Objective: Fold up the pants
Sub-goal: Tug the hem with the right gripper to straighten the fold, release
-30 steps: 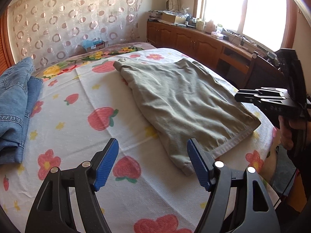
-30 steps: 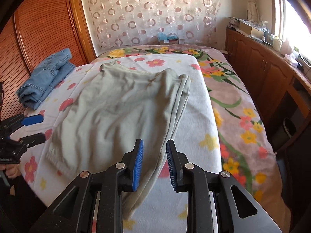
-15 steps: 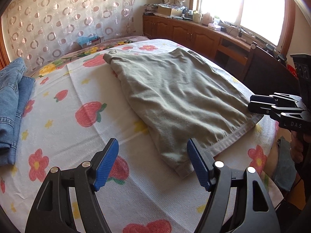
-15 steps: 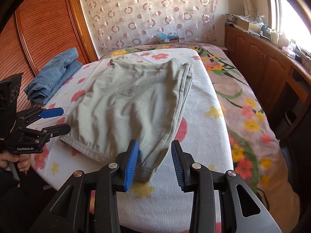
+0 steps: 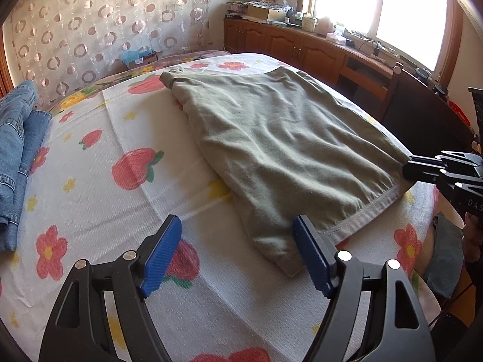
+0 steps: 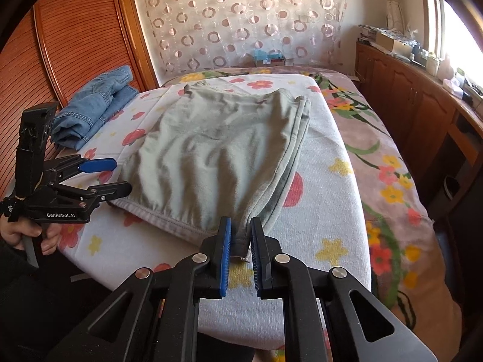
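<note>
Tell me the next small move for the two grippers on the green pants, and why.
Probably bring the left gripper in over the near left corner of the green pants and close it there. Its jaws stand wide apart, opening, over the flowered towel with nothing between them, while the right gripper is closing on the near right hem corner. Both corners need holding before lifting the fold.

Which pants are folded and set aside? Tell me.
The blue jeans, bunched by the wardrobe. The green pants lie flat mid-bed, their hem corner between the right fingers.
</note>
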Demonstrator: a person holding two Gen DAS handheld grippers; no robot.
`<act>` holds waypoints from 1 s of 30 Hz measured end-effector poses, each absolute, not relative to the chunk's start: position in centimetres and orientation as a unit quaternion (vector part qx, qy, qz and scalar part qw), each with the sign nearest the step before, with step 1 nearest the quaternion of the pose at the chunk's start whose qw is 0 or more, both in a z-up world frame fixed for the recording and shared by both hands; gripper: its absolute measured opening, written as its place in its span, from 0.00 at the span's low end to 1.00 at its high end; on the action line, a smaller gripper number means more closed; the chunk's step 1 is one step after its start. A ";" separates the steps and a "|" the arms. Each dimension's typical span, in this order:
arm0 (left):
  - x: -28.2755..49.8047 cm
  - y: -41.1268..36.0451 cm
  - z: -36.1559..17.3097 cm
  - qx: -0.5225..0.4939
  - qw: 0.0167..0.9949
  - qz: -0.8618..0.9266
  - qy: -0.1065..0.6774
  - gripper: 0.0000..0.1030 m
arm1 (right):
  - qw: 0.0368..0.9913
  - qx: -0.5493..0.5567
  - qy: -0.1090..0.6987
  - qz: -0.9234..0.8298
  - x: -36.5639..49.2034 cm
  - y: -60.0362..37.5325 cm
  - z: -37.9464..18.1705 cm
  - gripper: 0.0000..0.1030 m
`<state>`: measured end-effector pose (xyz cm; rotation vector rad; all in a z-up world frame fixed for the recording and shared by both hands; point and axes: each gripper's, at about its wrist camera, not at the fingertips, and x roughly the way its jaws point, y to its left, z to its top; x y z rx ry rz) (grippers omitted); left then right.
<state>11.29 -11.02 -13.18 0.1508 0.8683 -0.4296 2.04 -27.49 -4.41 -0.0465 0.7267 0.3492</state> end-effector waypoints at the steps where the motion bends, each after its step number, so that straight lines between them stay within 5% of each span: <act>1: 11.3 -11.0 -13.2 0.073 0.882 -0.206 0.417 0.75 | 0.919 -0.023 0.356 0.165 2.1 -27.5 -4.6 0.12; 4: 11.3 -11.1 -13.2 0.076 0.883 -0.203 0.416 0.76 | 0.919 -0.013 0.360 0.161 2.1 -27.8 -5.0 0.14; 10: 11.5 -11.0 -13.3 0.075 0.883 -0.198 0.419 0.79 | 0.919 -0.005 0.364 0.150 1.9 -27.9 -5.3 0.38; 30: 11.6 -11.0 -13.3 0.077 0.881 -0.199 0.422 0.79 | 0.922 0.003 0.349 0.168 2.1 -27.3 -6.0 0.30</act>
